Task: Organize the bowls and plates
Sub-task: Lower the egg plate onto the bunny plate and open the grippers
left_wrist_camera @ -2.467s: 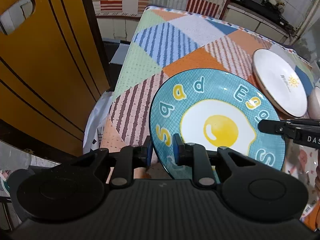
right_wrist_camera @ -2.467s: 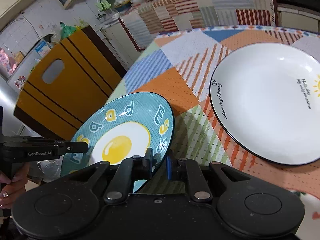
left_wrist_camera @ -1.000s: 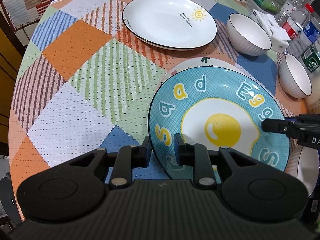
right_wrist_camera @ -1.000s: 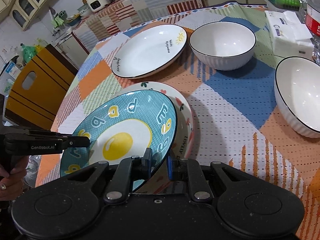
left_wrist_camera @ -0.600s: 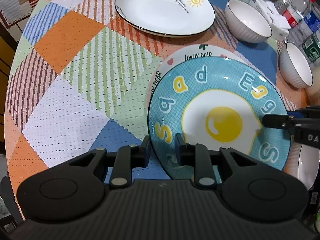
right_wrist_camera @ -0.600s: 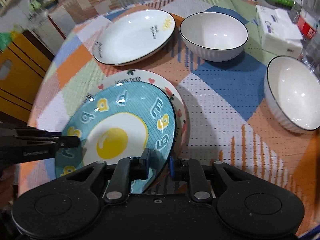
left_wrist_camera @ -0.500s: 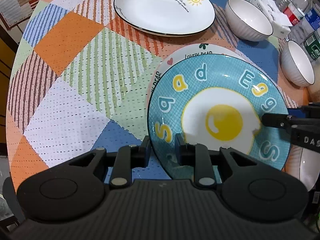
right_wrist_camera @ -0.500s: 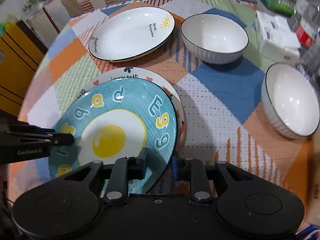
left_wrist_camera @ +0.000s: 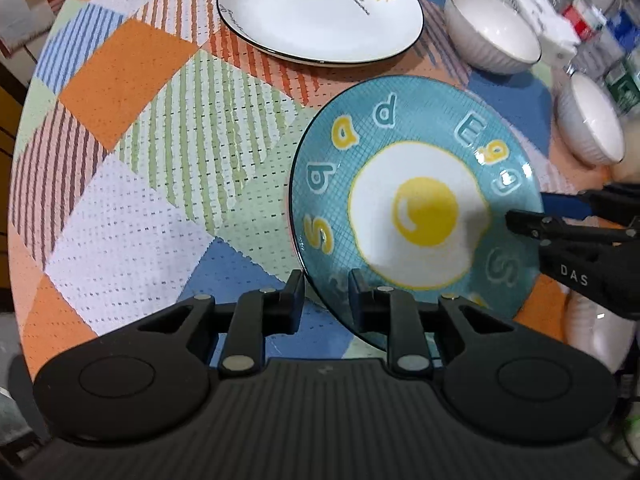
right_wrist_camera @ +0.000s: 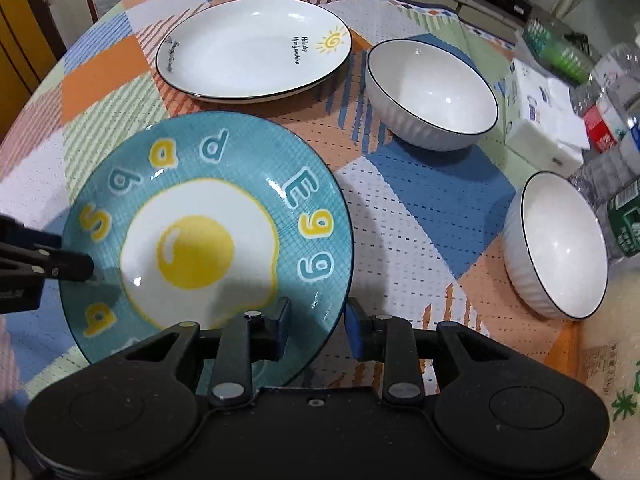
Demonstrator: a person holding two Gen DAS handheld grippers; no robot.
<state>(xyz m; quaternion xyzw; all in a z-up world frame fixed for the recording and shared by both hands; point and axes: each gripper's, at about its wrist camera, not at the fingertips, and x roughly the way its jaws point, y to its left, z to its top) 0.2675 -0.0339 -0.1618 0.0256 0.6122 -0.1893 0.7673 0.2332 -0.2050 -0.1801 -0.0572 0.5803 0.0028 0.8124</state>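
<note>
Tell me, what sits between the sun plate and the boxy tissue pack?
A white bowl sits between the sun plate and tissue pack, clearest in the right wrist view.

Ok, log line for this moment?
left tongs: clamped on egg plate rim | right tongs: just opening, rim between, pads clear

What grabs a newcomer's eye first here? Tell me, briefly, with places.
The teal fried-egg plate dominates, near the table's front edge, with the left claw pinching its rim and the right claw astride the opposite rim, jaws just opened. Behind it lies a white sun-print plate, and two white bowls stand to the right on the patchwork cloth.
</note>
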